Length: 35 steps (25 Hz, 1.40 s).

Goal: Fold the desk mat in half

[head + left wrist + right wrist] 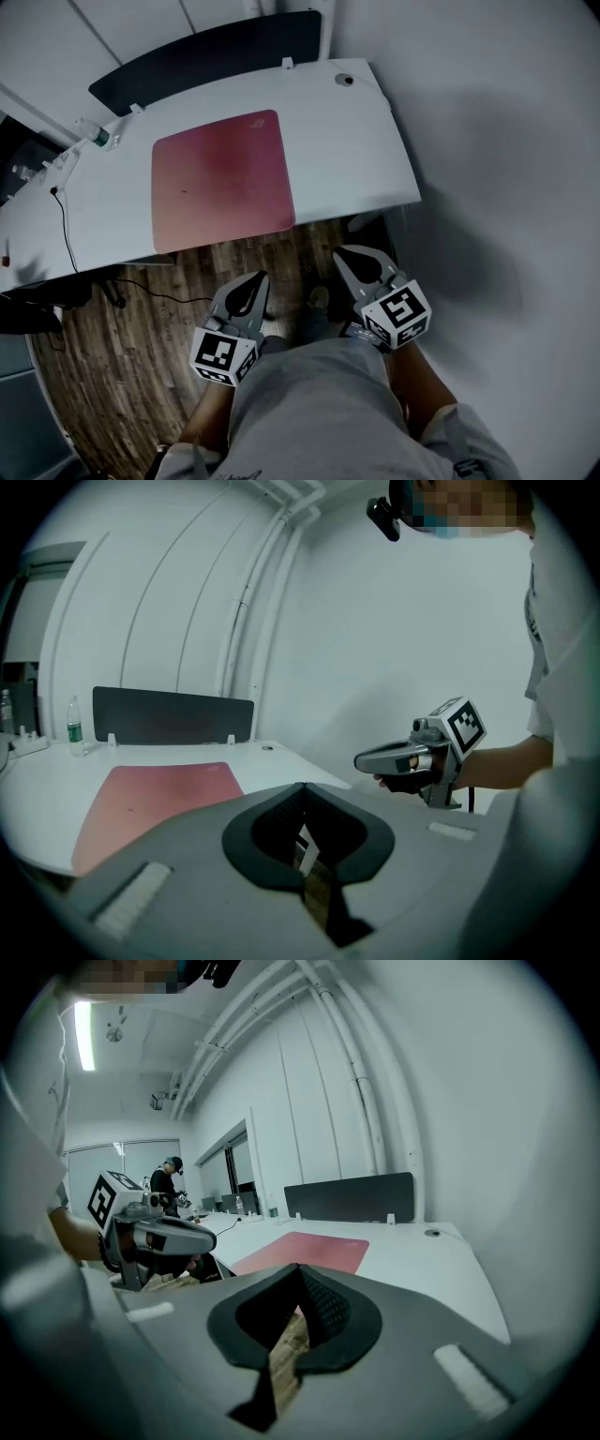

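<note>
A pink desk mat (pixel 223 178) lies flat and unfolded on the white desk (pixel 375 159). It also shows in the left gripper view as the mat (pixel 159 794) and in the right gripper view as the mat (pixel 305 1251). Both grippers hang over the wooden floor, short of the desk's near edge. My left gripper (pixel 258 278) is shut and holds nothing; its jaw tips meet (pixel 302 787). My right gripper (pixel 347 253) is also shut and empty (pixel 298 1269), pointing toward the mat's near right corner. Each gripper shows in the other's view: the right gripper (pixel 361 760), the left gripper (pixel 211 1234).
A dark divider panel (pixel 206 56) stands along the desk's far edge. A water bottle (pixel 98 139) and a black cable (pixel 66 225) sit at the desk's left. A round grommet (pixel 345 80) is at the far right corner. A wall runs along the right. A person (pixel 172 1185) stands far off.
</note>
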Each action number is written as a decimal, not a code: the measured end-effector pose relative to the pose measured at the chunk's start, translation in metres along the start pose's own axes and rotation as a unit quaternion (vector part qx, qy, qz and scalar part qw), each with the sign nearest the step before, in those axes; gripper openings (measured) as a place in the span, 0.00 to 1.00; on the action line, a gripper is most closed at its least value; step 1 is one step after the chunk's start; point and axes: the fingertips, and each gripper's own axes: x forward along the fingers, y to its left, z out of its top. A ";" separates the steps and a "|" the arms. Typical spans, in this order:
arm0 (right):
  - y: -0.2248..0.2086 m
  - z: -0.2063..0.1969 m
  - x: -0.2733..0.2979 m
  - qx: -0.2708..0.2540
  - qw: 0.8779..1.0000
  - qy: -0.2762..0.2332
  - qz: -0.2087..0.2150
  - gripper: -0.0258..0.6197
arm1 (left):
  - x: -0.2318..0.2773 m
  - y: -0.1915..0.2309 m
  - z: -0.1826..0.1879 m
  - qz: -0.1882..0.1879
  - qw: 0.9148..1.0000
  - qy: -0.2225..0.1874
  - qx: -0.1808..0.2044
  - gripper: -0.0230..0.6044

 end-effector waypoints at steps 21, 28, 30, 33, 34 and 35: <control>-0.043 -0.027 0.045 0.056 0.997 0.033 -0.047 0.05 | 0.068 0.042 -0.035 -0.047 0.995 0.079 0.041 0.07; -0.060 -0.043 0.055 0.067 0.995 0.043 -0.056 0.05 | 0.096 0.055 -0.064 -0.053 0.992 0.103 0.048 0.07; -0.063 -0.049 0.060 0.069 0.995 0.049 -0.054 0.05 | 0.103 0.059 -0.074 -0.052 0.991 0.114 0.048 0.08; -0.067 -0.056 0.067 0.078 0.994 0.052 -0.051 0.05 | 0.113 0.062 -0.089 -0.052 0.989 0.131 0.047 0.08; -0.068 -0.058 0.070 0.081 0.994 0.053 -0.050 0.05 | 0.116 0.063 -0.092 -0.052 0.988 0.135 0.047 0.09; -0.069 -0.060 0.072 0.082 0.994 0.054 -0.049 0.05 | 0.120 0.063 -0.096 -0.052 0.988 0.139 0.049 0.09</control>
